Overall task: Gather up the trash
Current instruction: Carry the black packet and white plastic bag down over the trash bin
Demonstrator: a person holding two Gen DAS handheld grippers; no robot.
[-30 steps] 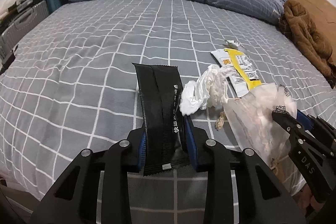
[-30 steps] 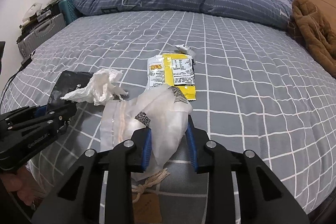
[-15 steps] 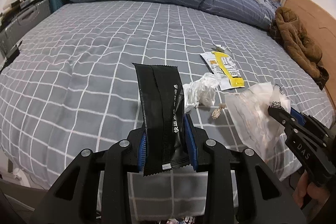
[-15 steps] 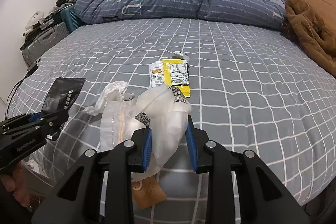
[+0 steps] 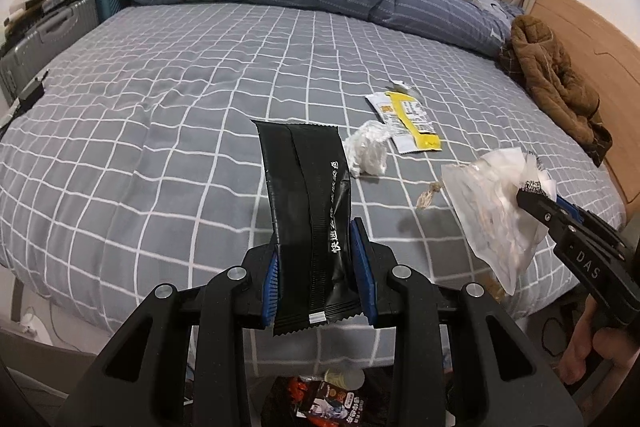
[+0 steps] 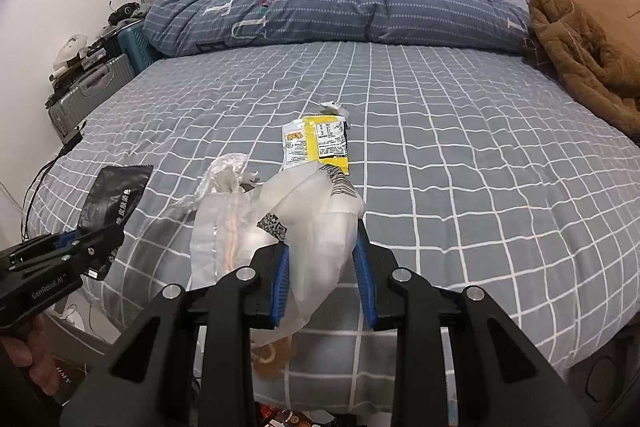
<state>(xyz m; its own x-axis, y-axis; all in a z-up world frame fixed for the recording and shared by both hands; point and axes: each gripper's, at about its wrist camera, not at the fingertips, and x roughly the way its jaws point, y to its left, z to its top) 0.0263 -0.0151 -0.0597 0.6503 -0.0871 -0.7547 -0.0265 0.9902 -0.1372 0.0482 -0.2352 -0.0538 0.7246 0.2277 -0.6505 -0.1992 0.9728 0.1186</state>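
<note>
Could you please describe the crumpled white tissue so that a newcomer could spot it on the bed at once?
Start from the grey checked bed and find the yellow-and-white packet near its middle. Just in front of that packet, towards the cameras, lies the crumpled white tissue. It is the only plain white, unprinted, balled-up piece.

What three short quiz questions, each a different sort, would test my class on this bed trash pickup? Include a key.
1. True or false: the left gripper holds the black wrapper.
2. What do the right gripper jaws grip? A) clear plastic bag B) lamp C) pillow
3. Fill in: the crumpled tissue lies beside the ____-and-white packet on the bed.

Key: 1 true; 2 A; 3 yellow.
</note>
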